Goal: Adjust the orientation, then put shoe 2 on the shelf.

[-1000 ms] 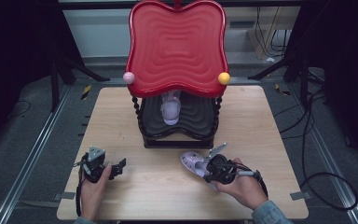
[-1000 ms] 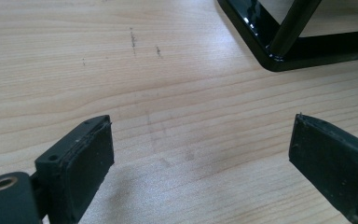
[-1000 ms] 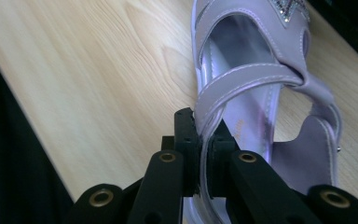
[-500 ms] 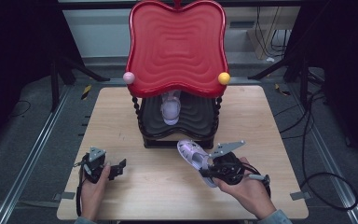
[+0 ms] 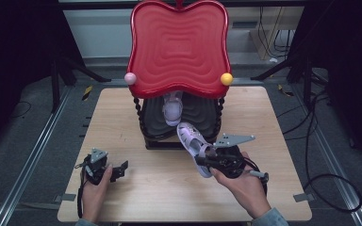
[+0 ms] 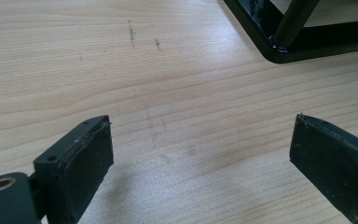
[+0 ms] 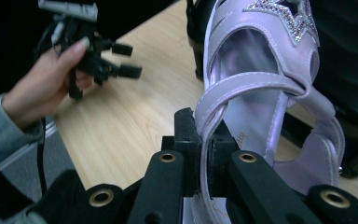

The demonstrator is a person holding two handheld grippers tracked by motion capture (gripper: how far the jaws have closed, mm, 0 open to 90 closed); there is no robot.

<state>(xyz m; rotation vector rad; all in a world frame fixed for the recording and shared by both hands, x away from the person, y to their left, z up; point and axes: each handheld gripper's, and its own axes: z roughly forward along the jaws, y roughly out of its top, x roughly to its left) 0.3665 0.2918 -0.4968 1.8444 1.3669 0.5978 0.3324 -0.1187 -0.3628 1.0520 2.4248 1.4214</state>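
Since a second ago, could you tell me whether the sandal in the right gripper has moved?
Yes. The lilac sandal, clamped in the right gripper, has risen off the table and moved toward the black lower shelf of the red-topped rack.

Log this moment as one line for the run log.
right hand-held gripper: shut on lilac sandal strap, off the table | left hand-held gripper: open, empty | second sandal: on rack's lower shelf
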